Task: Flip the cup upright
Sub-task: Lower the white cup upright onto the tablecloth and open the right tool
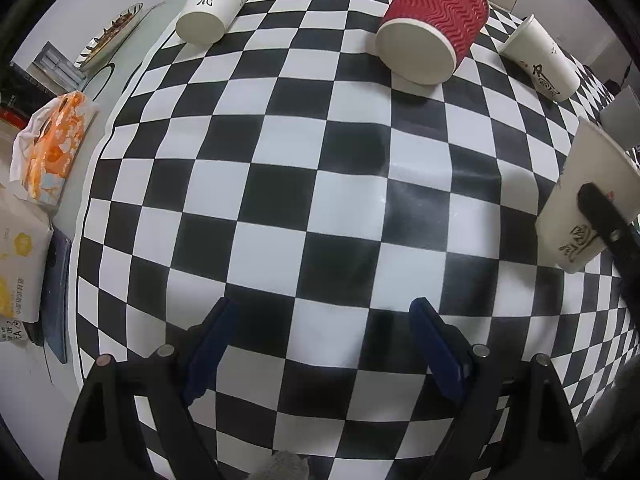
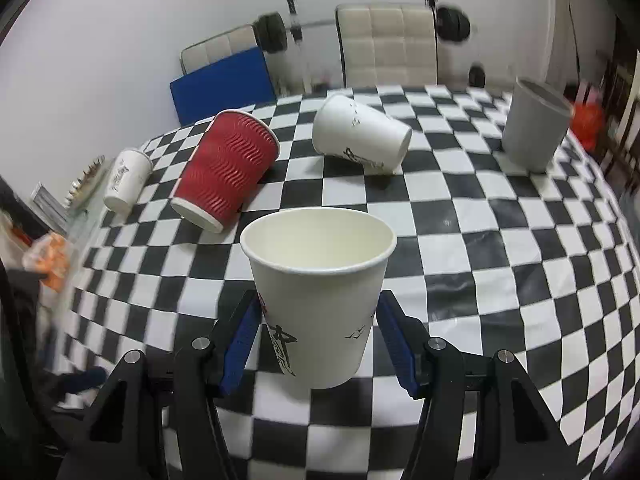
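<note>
My right gripper (image 2: 318,336) is shut on a white paper cup (image 2: 320,280) with black writing, held upright with its mouth up, its base at or just above the checkered cloth; the same cup (image 1: 588,208) shows at the right edge of the left wrist view, with a black finger across it. My left gripper (image 1: 320,340) is open and empty above the cloth. A red ribbed cup (image 2: 228,168) (image 1: 434,26) lies on its side. Two more white cups (image 2: 360,134) (image 2: 126,180) lie on their sides.
A grey cup (image 2: 534,124) stands upright at the far right. The black-and-white checkered cloth (image 2: 500,260) covers the table. An orange tissue pack (image 1: 52,144) and boxes sit off the cloth's left edge. White chairs (image 2: 388,48) stand behind the table.
</note>
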A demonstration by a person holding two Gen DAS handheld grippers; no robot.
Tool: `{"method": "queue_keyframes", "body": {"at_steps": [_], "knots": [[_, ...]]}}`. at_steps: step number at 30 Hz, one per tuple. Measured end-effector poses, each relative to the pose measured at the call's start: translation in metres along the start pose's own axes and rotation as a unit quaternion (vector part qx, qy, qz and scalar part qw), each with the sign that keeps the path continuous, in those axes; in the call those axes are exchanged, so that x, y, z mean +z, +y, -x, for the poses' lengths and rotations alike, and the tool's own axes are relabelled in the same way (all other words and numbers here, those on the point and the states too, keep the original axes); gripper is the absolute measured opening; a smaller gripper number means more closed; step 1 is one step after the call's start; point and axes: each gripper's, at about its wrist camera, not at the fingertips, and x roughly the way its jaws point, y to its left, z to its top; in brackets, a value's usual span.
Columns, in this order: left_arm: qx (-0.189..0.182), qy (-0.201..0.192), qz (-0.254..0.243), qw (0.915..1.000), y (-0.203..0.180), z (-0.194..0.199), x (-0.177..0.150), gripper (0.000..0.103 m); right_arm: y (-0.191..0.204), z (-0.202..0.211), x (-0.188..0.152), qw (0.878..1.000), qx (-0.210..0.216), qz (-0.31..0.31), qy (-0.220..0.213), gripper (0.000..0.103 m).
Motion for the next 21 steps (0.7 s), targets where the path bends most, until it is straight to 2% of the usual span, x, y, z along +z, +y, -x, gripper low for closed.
{"method": "queue_keyframes", "body": {"at_steps": [5, 13, 14, 15, 17, 21], "knots": [[-0.001, -0.003, -0.008, 1.0, 0.011, -0.001, -0.014, 0.088, 0.01, 0.007, -0.023, 0.999, -0.018, 0.025, -0.028, 0.062], [-0.005, -0.016, -0.017, 0.9997, 0.017, 0.012, -0.03, 0.088, 0.011, 0.018, -0.049, 0.999, -0.028, 0.025, 0.0, 0.064], [-0.006, -0.02, -0.019, 0.9996, 0.018, 0.016, -0.033, 0.088, 0.012, 0.019, -0.051, 0.999, -0.03, 0.025, 0.007, 0.067], [-0.006, -0.026, -0.021, 0.9994, 0.017, 0.022, -0.039, 0.088, 0.012, 0.021, -0.052, 0.999, -0.028, 0.024, 0.014, 0.076], [-0.005, -0.037, -0.026, 0.9989, 0.019, 0.031, -0.043, 0.088, 0.013, 0.026, -0.055, 0.999, -0.031, 0.02, 0.03, 0.085], [0.0, -0.061, -0.036, 0.9975, 0.012, 0.052, -0.057, 0.092, 0.013, 0.043, -0.065, 0.997, -0.045, 0.015, 0.065, 0.085]]}}
